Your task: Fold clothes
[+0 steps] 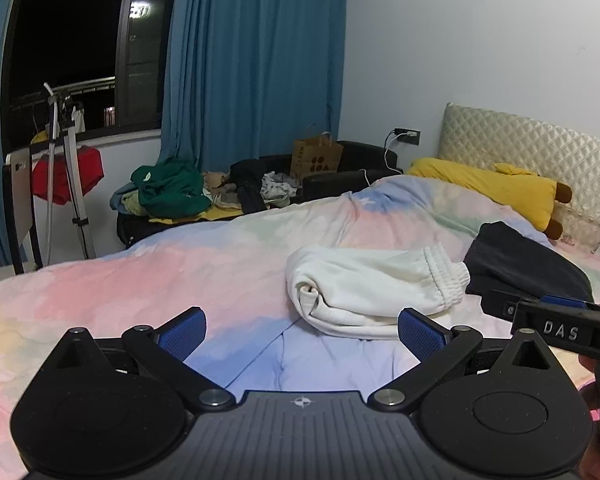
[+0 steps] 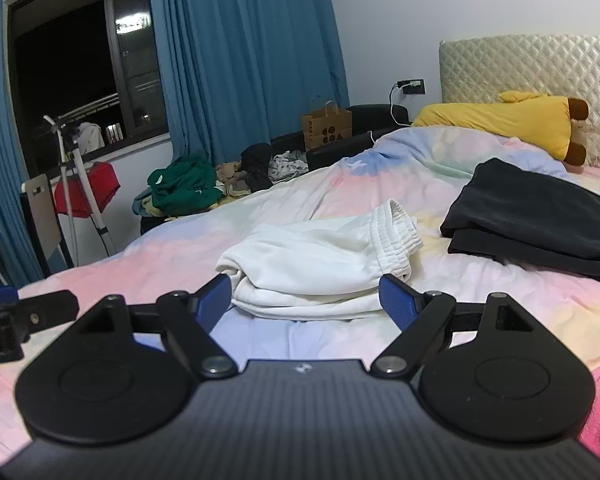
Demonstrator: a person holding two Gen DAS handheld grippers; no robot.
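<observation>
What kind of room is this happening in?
Most likely a lived-in bedroom: a bed with a pastel cover and quilted headboard, blue curtains by a dark window, and a pile of clothes nearby.

You had "DAS" in pale raised capitals on the black body of the right gripper [image 1: 540, 308], at the right edge of the left wrist view. The brown paper bag [image 1: 316, 159], upper middle of that frame, carried dark print down its left side that seemed to read "MAGIC" (too small to be sure), beside a cluster of dark round and triangular marks. In the right wrist view the same bag [image 2: 327, 126] showed the same print, no clearer. The bright sign in the window [image 1: 140, 11], upper left, was too blurred to read.
</observation>
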